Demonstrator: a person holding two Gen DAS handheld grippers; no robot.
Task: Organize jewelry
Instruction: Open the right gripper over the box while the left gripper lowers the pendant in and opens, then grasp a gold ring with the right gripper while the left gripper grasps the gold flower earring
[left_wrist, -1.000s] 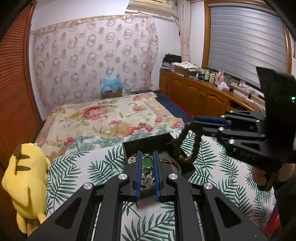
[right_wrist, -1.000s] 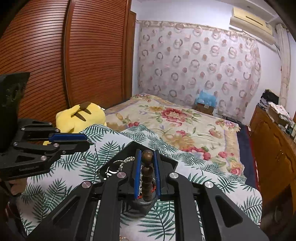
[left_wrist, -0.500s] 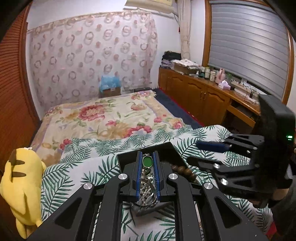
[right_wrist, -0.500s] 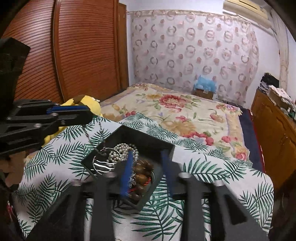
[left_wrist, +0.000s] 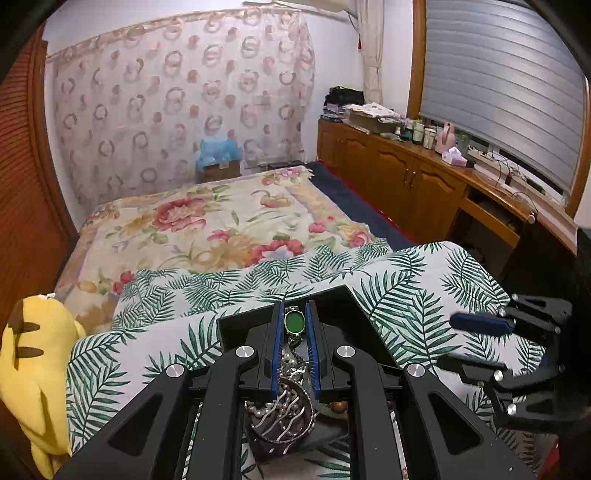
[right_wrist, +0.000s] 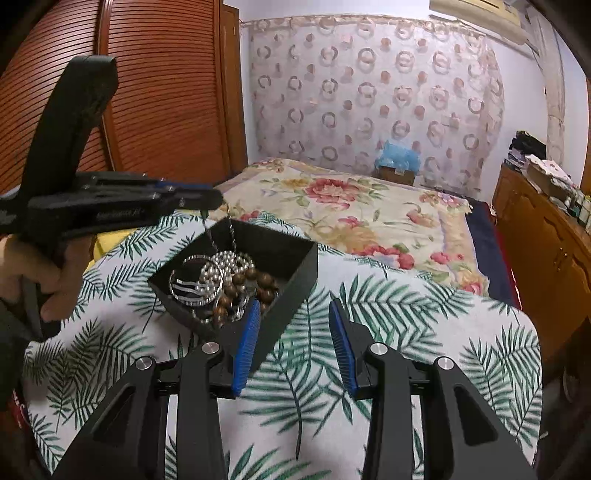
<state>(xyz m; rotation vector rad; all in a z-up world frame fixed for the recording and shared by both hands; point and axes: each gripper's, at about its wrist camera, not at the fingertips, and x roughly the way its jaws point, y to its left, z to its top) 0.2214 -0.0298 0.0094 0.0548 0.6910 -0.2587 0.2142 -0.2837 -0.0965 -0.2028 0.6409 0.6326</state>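
Observation:
A black open box (right_wrist: 295, 273) sits on a palm-leaf cloth (right_wrist: 406, 314). It holds a silver bangle (right_wrist: 195, 286), pearls (right_wrist: 229, 260) and a brown bead bracelet (right_wrist: 258, 284). My left gripper (left_wrist: 294, 321) is shut on a green-stone silver chain necklace (left_wrist: 294, 322), holding it above the box (left_wrist: 365, 314); the chain (right_wrist: 232, 236) hangs down into the box. My right gripper (right_wrist: 295, 321) is open and empty, just in front of the box's near corner. It also shows in the left wrist view (left_wrist: 476, 343).
A yellow plush toy (left_wrist: 33, 373) lies at the left of the cloth. A floral bedspread (right_wrist: 362, 210) lies beyond. Wooden cabinets (left_wrist: 424, 184) run along the right wall and a slatted wardrobe door (right_wrist: 155, 85) on the left.
My right gripper let go of the brown bead bracelet into the box, opened and drew back. My left gripper, still holding the necklace, moved over the box.

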